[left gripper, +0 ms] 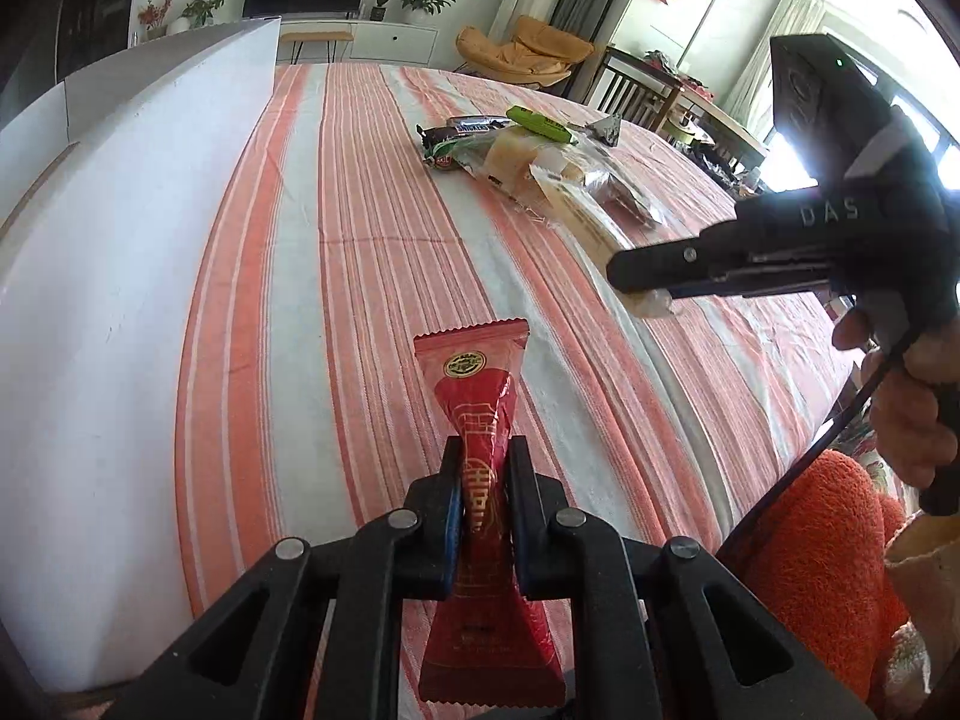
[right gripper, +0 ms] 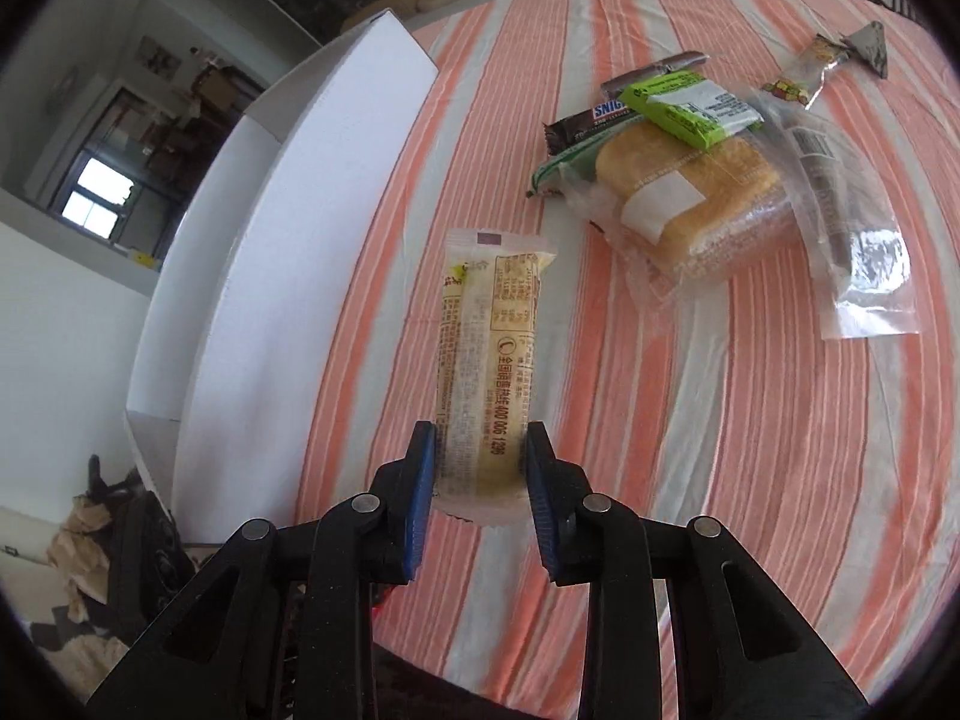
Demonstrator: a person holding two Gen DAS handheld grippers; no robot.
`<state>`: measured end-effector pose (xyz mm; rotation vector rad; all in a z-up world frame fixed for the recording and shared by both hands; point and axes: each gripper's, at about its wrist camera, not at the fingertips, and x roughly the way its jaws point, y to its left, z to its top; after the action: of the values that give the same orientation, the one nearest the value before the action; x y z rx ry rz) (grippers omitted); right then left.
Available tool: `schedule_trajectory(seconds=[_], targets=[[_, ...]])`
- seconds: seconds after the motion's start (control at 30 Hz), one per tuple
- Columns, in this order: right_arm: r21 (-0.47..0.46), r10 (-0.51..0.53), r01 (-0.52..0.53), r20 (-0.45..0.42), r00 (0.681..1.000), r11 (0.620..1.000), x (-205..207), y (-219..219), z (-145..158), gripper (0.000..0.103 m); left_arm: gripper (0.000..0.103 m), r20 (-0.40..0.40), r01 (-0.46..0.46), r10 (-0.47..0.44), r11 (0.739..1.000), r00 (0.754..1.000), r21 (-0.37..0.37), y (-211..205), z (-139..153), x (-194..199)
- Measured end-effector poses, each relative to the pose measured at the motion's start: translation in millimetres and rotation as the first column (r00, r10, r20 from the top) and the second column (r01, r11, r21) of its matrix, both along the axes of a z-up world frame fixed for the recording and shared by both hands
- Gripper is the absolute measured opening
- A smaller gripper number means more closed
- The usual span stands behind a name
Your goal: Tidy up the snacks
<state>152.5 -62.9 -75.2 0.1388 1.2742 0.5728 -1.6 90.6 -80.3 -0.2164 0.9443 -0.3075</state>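
My left gripper (left gripper: 485, 468) is shut on a red snack packet (left gripper: 480, 420) and holds it above the striped tablecloth. My right gripper (right gripper: 480, 456) is shut on a pale yellow cake packet (right gripper: 489, 360) held above the cloth; the same gripper (left gripper: 636, 288) shows at the right of the left wrist view. A pile of snacks lies further out: a bagged bread loaf (right gripper: 690, 198), a green packet (right gripper: 690, 105), a Snickers bar (right gripper: 600, 117), a clear bag (right gripper: 852, 252). The pile also shows in the left wrist view (left gripper: 528, 156).
A white open box (right gripper: 288, 240) stands along the table's left side, also in the left wrist view (left gripper: 120, 228). The striped tablecloth (left gripper: 372, 252) covers the table. Two small packets (right gripper: 840, 60) lie at the far right. Chairs and furniture stand beyond the table.
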Motion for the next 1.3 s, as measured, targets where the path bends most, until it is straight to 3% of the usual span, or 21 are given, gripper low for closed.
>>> schedule_trajectory(seconds=[0.07,0.27,0.43,0.57,0.67,0.7,0.73,0.77,0.8,0.83,0.87,0.93,1.0,1.07,1.13,1.23,1.3], targets=[[-0.018,-0.036,0.036,-0.001,0.999,0.999,-16.2,-16.9,-11.3,0.031,0.012,0.016,0.005,-0.004,1.0,1.0,-0.022,-3.0,8.6,1.6],[0.147,-0.154,0.153,-0.003,0.988,0.977,-46.2,-48.5,-4.9,0.031,0.012,0.056,0.017,-0.01,0.994,0.998,-0.11,1.7,53.9,-4.5],[0.211,-0.091,0.067,0.105,0.99,0.975,-64.6,-15.7,58.2,0.031,0.012,0.113,-0.046,0.068,0.981,0.991,-0.19,47.5,107.1,-20.0],[0.302,0.032,-0.084,0.172,0.985,0.95,-72.0,48.6,105.6,0.031,0.012,0.186,-0.241,0.265,0.96,0.946,-0.143,126.4,146.5,-30.3],[0.354,0.152,-0.21,0.185,0.971,0.911,-86.5,108.9,121.8,0.031,0.013,0.186,-0.408,0.412,0.911,0.892,-0.06,184.8,146.1,-29.6],[0.361,0.188,-0.245,0.188,0.964,0.9,-87.4,130.3,119.3,0.031,0.016,0.181,-0.46,0.455,0.888,0.872,-0.021,199.6,141.4,-27.8],[0.358,0.214,-0.272,0.194,0.957,0.893,-88.4,147.7,117.9,0.034,0.029,0.171,-0.506,0.493,0.862,0.853,0.037,214.0,132.9,-23.3],[0.346,0.224,-0.283,0.2,0.954,0.895,-88.2,163.9,115.1,0.04,0.059,0.144,-0.534,0.519,0.84,0.843,0.095,225.3,121.7,-15.8],[0.34,0.223,-0.279,0.196,0.955,0.898,-85.9,173.3,108.8,0.052,0.072,0.112,-0.546,0.534,0.828,0.838,0.128,235.8,111.6,-11.5],[0.34,0.209,-0.26,0.181,0.961,0.904,-84.6,177.0,103.9,0.076,0.078,0.096,-0.552,0.544,0.823,0.834,0.136,242.5,104.3,-10.7],[0.343,0.192,-0.242,0.172,0.966,0.907,-82.4,175.0,97.9,0.076,0.078,0.085,-0.556,0.55,0.82,0.831,0.137,247.0,97.9,-12.5],[0.327,0.168,-0.22,0.18,0.969,0.919,-86.7,155.3,89.0,0.076,0.08,0.085,-0.555,0.548,0.822,0.832,0.129,247.0,91.3,-15.1],[0.245,0.11,-0.164,0.222,0.969,0.956,-89.3,125.7,82.4,0.076,0.08,0.093,-0.541,0.533,0.832,0.841,0.12,236.9,87.7,-12.4],[0.133,0.016,-0.056,0.283,0.959,0.99,-92.4,87.2,72.9,0.076,0.081,0.091,-0.49,0.483,0.87,0.871,0.065,217.6,89.2,-6.5],[-0.005,-0.119,0.128,0.343,0.932,0.992,-91.2,45.6,62.4,0.076,0.081,0.088,-0.416,0.413,0.91,0.906,0.01,191.3,90.7,-2.1],[-0.195,-0.3,0.399,0.397,0.867,0.896,-80.7,-13.0,33.5,0.077,0.087,0.088,-0.273,0.275,0.961,0.957,-0.034,128.5,95.2,6.6],[-0.236,-0.416,0.53,0.398,0.817,0.815,-74.5,-55.2,16.3,0.077,0.095,0.072,-0.15,0.152,0.988,0.986,-0.039,79.2,91.9,17.0]])
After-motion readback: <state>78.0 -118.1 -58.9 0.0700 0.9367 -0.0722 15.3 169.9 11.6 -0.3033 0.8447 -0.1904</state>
